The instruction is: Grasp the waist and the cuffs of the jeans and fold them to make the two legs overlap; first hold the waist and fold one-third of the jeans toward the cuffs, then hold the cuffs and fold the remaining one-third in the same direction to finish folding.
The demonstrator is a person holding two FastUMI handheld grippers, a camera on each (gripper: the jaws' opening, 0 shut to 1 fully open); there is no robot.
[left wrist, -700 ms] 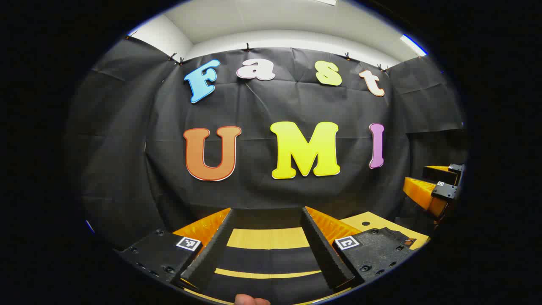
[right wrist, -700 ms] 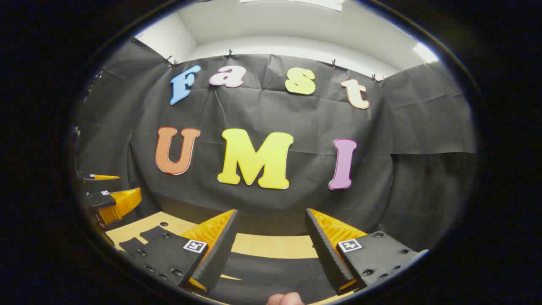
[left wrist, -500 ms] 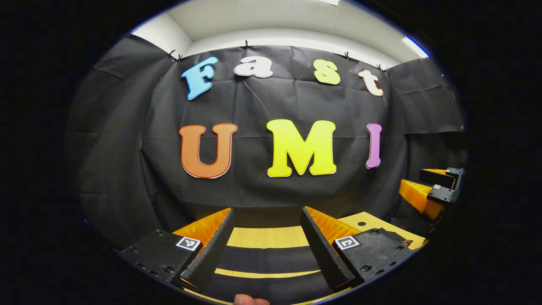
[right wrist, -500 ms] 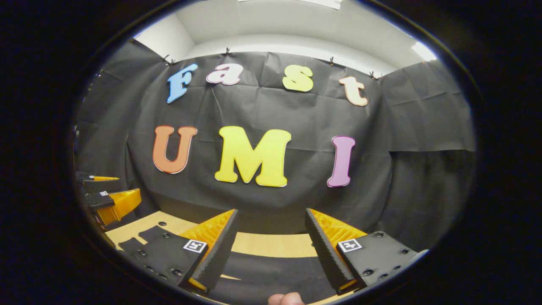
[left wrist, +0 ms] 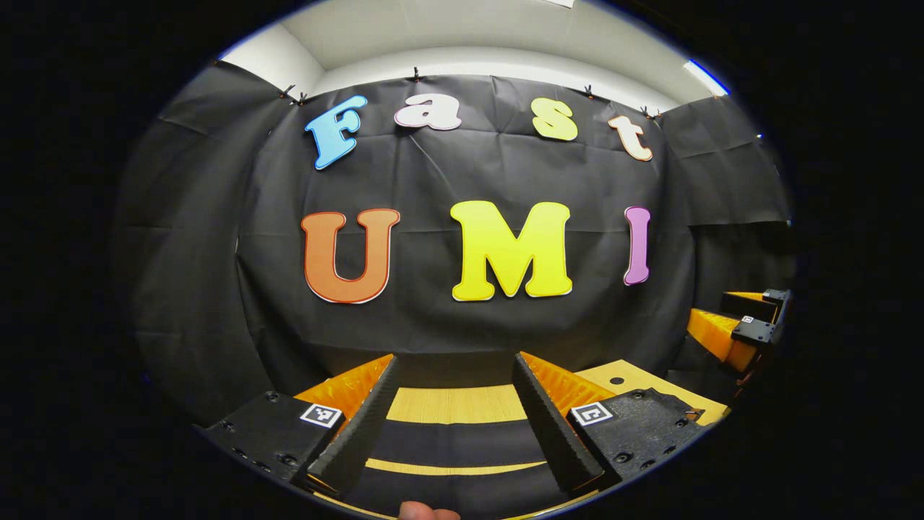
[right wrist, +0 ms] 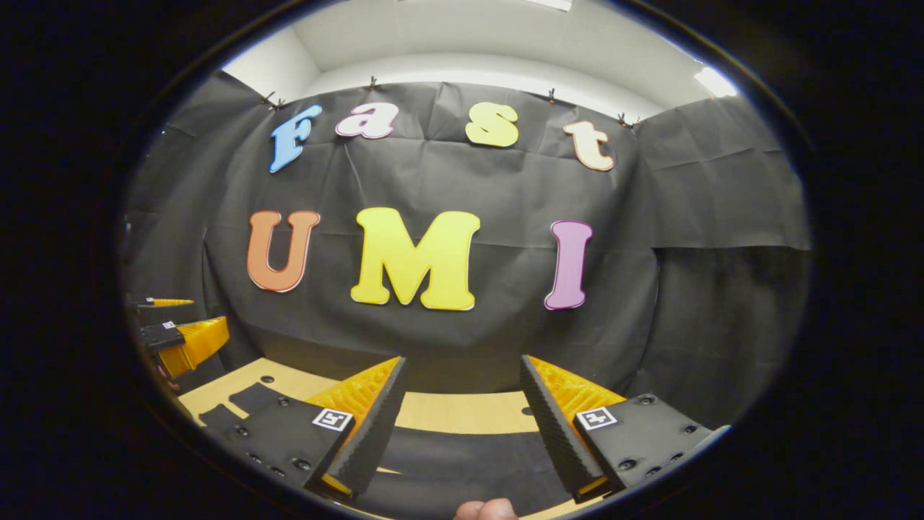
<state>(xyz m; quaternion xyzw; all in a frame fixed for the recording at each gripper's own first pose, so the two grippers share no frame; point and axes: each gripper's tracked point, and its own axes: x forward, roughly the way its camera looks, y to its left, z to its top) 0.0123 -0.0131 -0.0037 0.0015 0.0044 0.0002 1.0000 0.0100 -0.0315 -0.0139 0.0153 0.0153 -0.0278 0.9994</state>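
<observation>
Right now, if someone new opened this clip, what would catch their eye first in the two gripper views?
Most striking is the black cloth wall straight ahead. Next come the open left gripper and open right gripper at the bottom of their own views, both held above dark jeans lying on a light wooden table. Neither gripper holds anything.

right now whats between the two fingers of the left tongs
Nothing is gripped: in the left gripper view the left tongs stand open, and through the gap show the dark jeans lying on the wooden table.
</observation>
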